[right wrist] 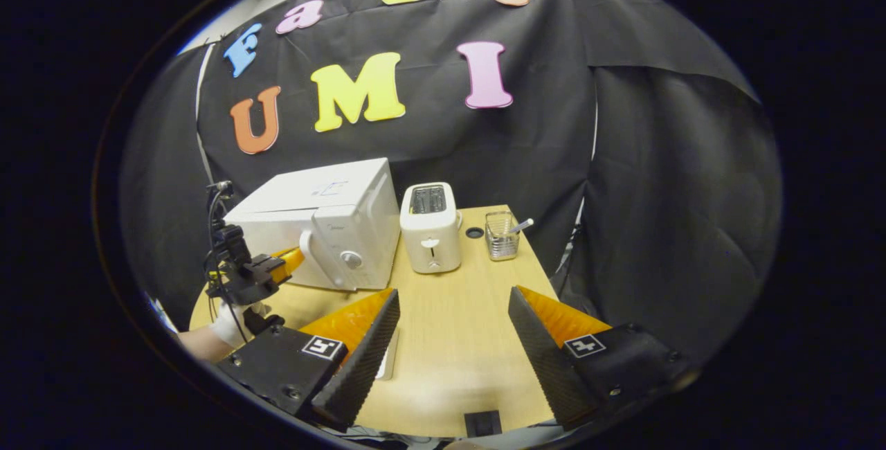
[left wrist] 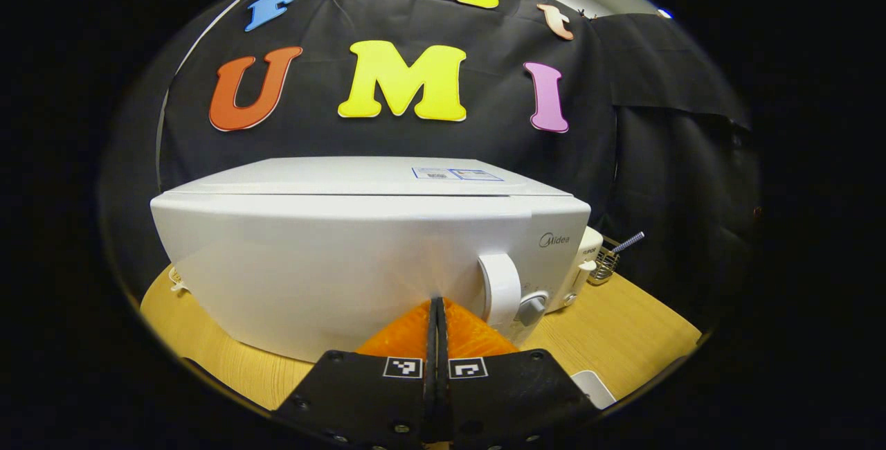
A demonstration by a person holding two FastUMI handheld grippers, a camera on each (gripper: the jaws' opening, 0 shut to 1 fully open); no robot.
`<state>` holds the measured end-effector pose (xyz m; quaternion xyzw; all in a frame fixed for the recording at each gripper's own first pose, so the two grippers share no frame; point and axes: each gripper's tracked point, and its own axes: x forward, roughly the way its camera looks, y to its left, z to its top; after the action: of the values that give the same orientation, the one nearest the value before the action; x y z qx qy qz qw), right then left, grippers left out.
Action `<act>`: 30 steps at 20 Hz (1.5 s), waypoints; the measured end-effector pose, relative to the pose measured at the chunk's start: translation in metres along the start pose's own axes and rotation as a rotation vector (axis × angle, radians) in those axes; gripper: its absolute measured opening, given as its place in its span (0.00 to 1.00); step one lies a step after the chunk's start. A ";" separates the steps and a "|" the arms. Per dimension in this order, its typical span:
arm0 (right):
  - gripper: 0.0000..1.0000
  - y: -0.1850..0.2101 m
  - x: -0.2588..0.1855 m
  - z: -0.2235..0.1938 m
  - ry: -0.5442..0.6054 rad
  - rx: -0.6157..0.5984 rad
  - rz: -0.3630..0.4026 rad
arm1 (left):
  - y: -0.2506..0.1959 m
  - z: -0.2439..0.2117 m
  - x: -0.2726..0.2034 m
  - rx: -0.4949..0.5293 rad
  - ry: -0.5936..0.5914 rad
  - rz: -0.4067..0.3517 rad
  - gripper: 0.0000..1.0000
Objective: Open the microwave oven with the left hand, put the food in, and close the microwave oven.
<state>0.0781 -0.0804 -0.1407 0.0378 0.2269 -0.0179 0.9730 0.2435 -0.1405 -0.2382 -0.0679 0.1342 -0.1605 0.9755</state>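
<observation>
Behind the left gripper (left wrist: 437,308), microwave (left wrist: 346,256) door partly hidden.

Light wood counter (right wrist: 457,325) w/ round cable hole (right wrist: 475,232) near back edge. On it, L to R: white microwave (right wrist: 332,228), door shut; white toaster (right wrist: 430,227) just beside it; wire basket (right wrist: 502,235) w/ a utensil sticking out. White flat item (right wrist: 389,356) near front edge, partly hidden.

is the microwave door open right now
No, the microwave door sits flush and closed in the left gripper view, with the left gripper shut just in front of it near the handle.
</observation>
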 end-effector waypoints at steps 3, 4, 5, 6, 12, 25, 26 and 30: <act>1.00 0.004 0.001 -0.001 0.001 -0.005 0.011 | -0.003 -0.009 0.002 -0.011 0.038 0.024 0.00; 1.00 0.006 0.000 -0.001 -0.002 -0.007 0.020 | -0.004 -0.014 0.000 -0.004 0.059 0.033 0.00; 1.00 0.007 0.000 -0.001 -0.003 -0.016 0.025 | -0.006 -0.015 -0.003 0.009 0.065 0.038 0.00; 0.91 0.008 0.001 0.001 -0.011 -0.026 0.029 | -0.005 -0.013 -0.007 0.028 0.056 0.047 0.00; 1.00 0.025 0.008 0.015 -0.056 -0.097 0.114 | -0.004 -0.001 -0.052 0.012 0.049 0.094 0.92; 1.00 0.075 -0.046 0.059 -0.192 -0.099 0.175 | 0.004 0.094 -0.212 0.048 -0.055 0.211 0.96; 1.00 0.082 -0.054 0.066 -0.215 -0.095 0.170 | 0.002 0.105 -0.224 0.050 -0.070 0.201 0.96; 1.00 0.103 -0.088 0.094 -0.290 -0.063 0.143 | 0.000 0.145 -0.260 0.056 -0.109 0.146 0.96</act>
<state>0.0457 0.0162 -0.0108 0.0204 0.0815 0.0533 0.9950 0.0477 -0.0414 -0.0375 -0.0390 0.0810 -0.0889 0.9920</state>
